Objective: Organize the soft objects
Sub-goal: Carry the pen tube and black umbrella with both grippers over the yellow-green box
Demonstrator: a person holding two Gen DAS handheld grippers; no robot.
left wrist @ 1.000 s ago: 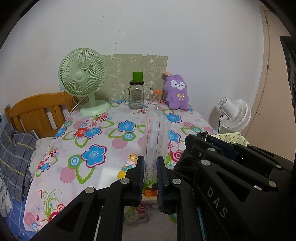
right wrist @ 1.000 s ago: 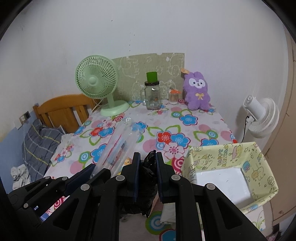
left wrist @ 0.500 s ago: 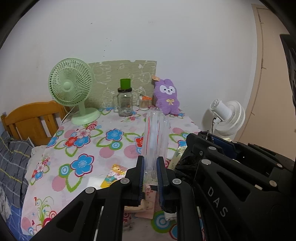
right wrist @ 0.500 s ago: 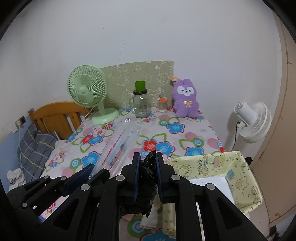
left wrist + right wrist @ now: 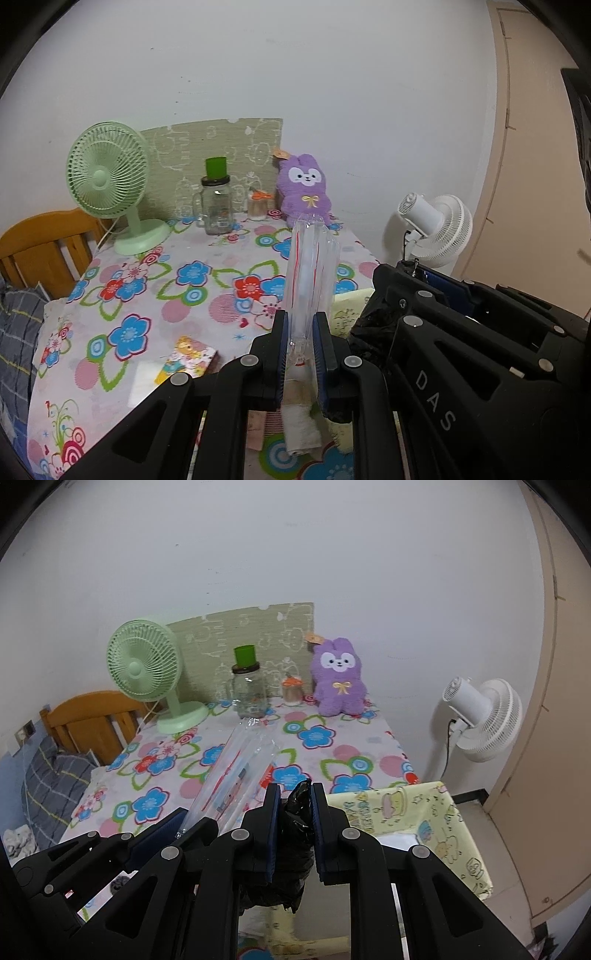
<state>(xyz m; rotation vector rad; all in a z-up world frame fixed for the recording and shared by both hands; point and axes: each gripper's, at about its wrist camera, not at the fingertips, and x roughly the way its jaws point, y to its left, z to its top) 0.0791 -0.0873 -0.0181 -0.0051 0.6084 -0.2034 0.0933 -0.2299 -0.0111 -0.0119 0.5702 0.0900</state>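
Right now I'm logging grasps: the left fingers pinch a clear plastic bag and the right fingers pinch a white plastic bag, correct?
Not quite. The right gripper pinches a black plastic bag, not a white one; the right wrist view shows it crumpled between the fingers. The left gripper does pinch the clear plastic bag.

A home bedroom: wooden headboard [image 5: 88, 720], plush bunny [image 5: 340, 677], floral tablecloth [image 5: 332, 746].

You can read only "DAS", in pale capitals on the black body of the right gripper [image 5: 436, 398] seen from the left wrist view; the yellow box [image 5: 436, 812] bears blue lettering too distorted to read.
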